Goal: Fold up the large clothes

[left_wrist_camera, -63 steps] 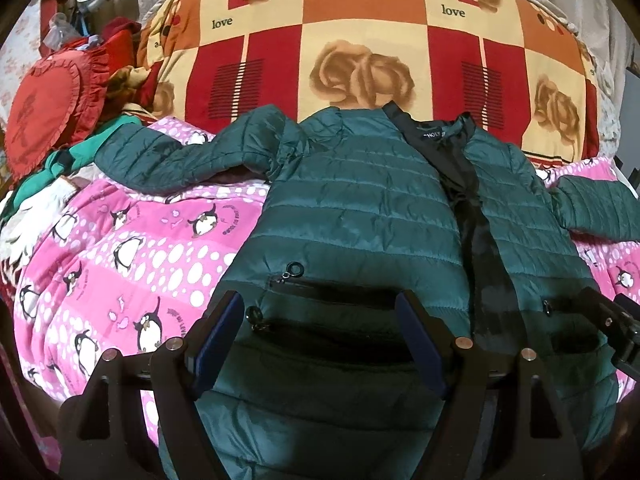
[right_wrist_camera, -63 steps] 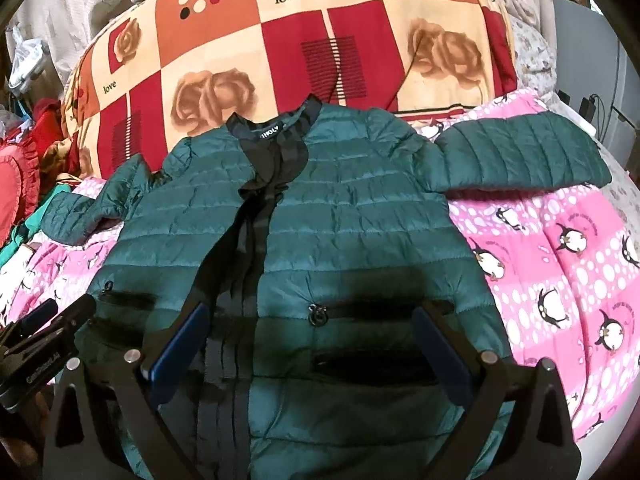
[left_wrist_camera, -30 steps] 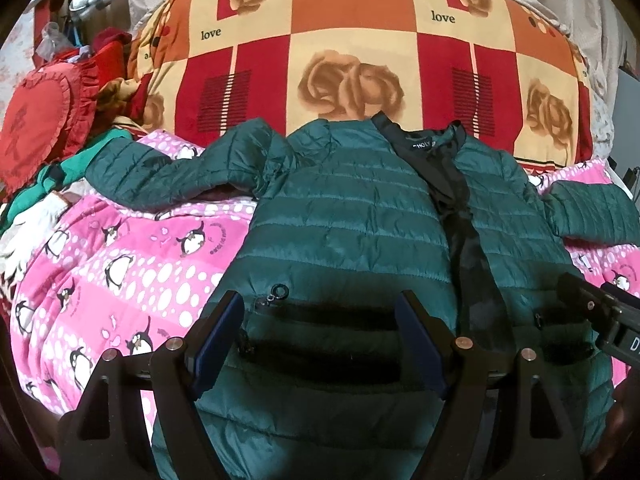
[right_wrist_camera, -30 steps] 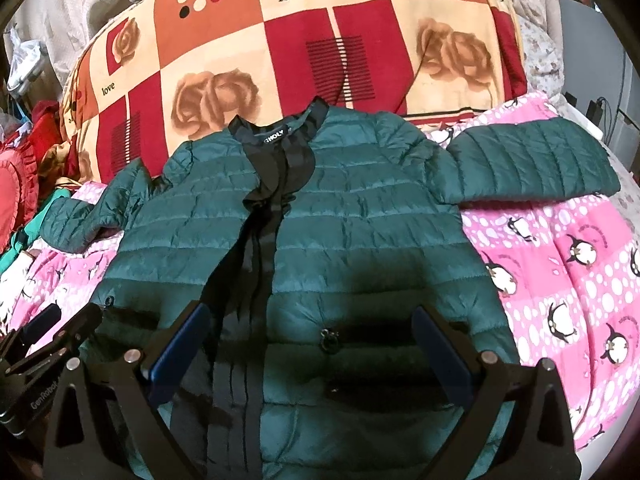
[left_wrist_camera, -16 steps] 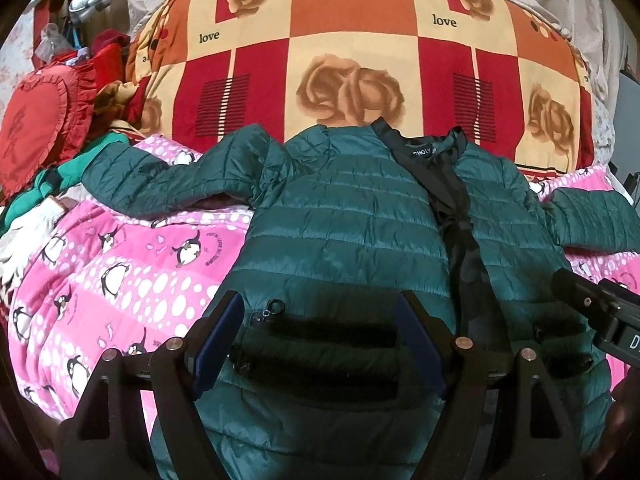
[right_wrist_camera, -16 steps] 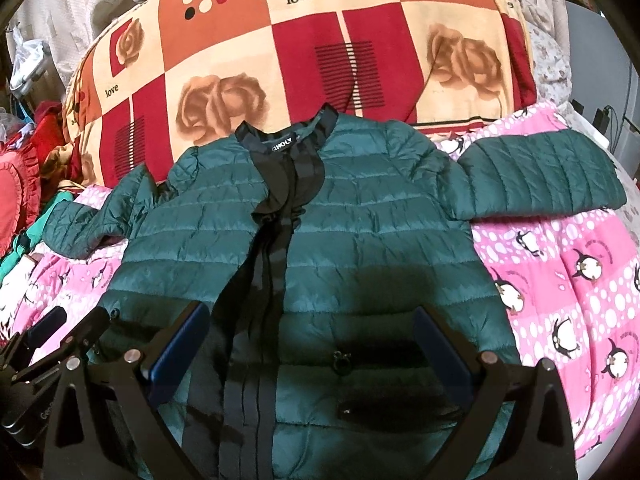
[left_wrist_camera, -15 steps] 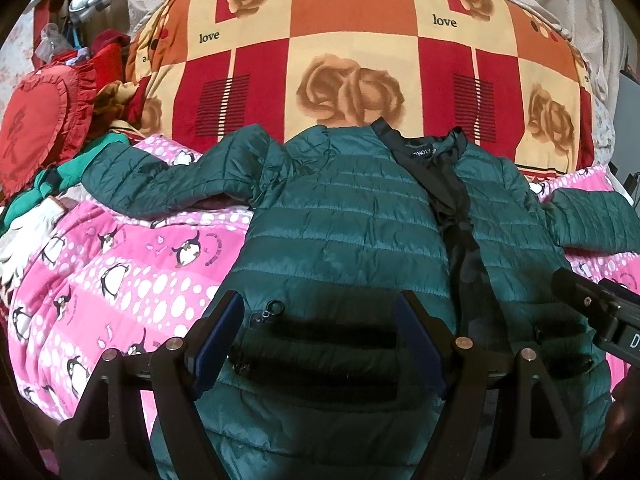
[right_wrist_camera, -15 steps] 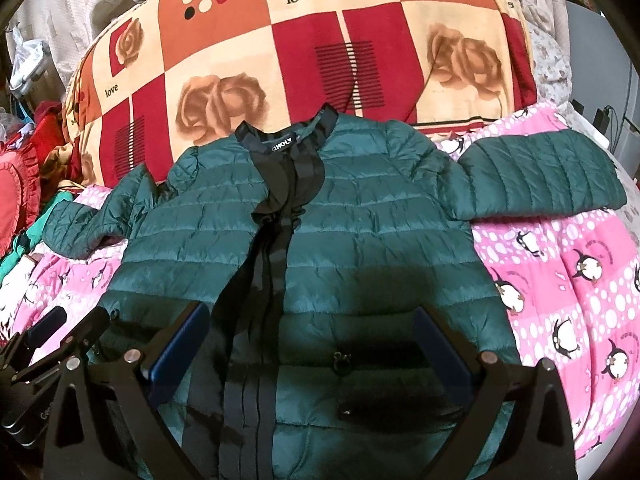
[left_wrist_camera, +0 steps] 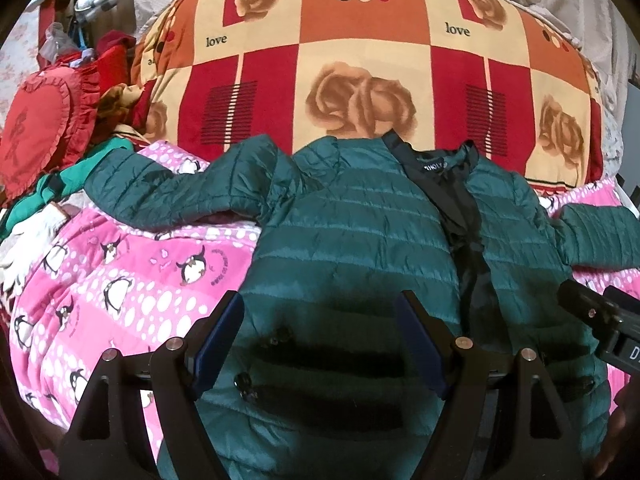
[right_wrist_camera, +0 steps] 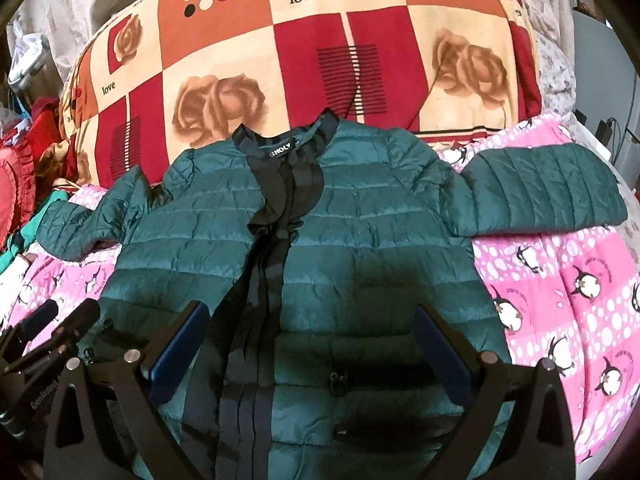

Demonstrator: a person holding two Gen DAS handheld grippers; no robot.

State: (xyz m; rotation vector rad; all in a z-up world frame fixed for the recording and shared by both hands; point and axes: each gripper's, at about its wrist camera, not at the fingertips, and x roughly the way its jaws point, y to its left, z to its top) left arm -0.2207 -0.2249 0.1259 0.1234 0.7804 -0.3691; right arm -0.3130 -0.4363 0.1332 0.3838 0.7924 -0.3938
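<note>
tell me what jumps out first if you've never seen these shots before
A dark green quilted puffer jacket lies face up in the middle, sleeves spread, on a pink penguin-print blanket. Behind its collar rises a big red, orange and cream quilt with roses and the word "love". Both the left claw and the right claw hover open over the jacket's lower part, holding nothing.

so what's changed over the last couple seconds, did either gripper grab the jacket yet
Neither has. Both cameras have drawn back toward the hem, so more of the green jacket shows. The left gripper and right gripper stayed open and empty; the jacket stayed flat, sleeves spread on the pink penguin blanket.
</note>
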